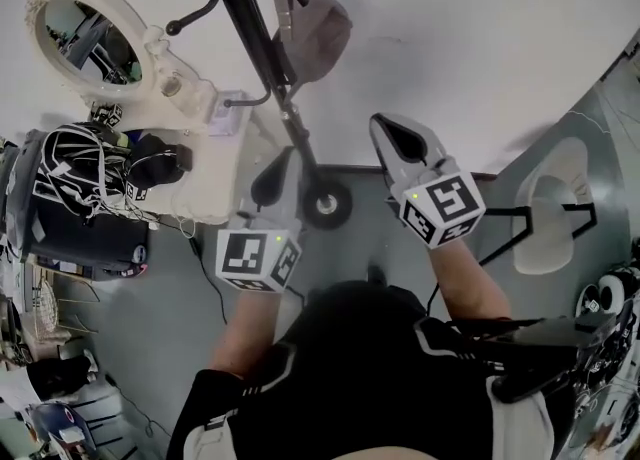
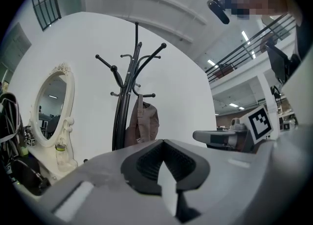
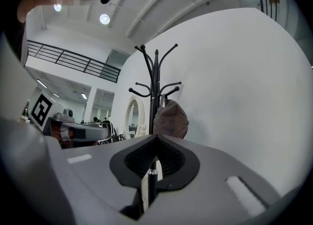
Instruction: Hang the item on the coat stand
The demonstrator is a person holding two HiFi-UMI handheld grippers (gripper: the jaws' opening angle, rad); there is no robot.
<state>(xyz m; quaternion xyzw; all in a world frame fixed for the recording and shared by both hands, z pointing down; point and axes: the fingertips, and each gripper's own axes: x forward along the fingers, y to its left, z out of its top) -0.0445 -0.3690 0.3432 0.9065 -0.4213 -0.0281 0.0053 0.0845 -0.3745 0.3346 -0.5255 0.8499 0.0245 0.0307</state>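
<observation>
The black coat stand point(image 1: 262, 48) rises against the white wall, and a brown cap point(image 1: 315, 33) hangs by its strap from one of its lower hooks. The cap point(image 2: 142, 123) and stand point(image 2: 128, 97) show ahead in the left gripper view. In the right gripper view the cap point(image 3: 171, 119) hangs just right of the pole point(image 3: 155, 87). My left gripper point(image 1: 272, 180) is low beside the pole, shut and empty, its tips point(image 2: 163, 143) together. My right gripper point(image 1: 396, 134) is to the right of the stand, below the cap and apart from it, shut point(image 3: 156, 138) with nothing held.
A white ornate mirror point(image 1: 85, 43) stands on a cream vanity point(image 1: 215, 178) left of the stand, with cables and black gear point(image 1: 80, 178) beside it. The stand's round base point(image 1: 325, 206) rests on the grey floor. A white seat on a black frame point(image 1: 550, 208) is at the right.
</observation>
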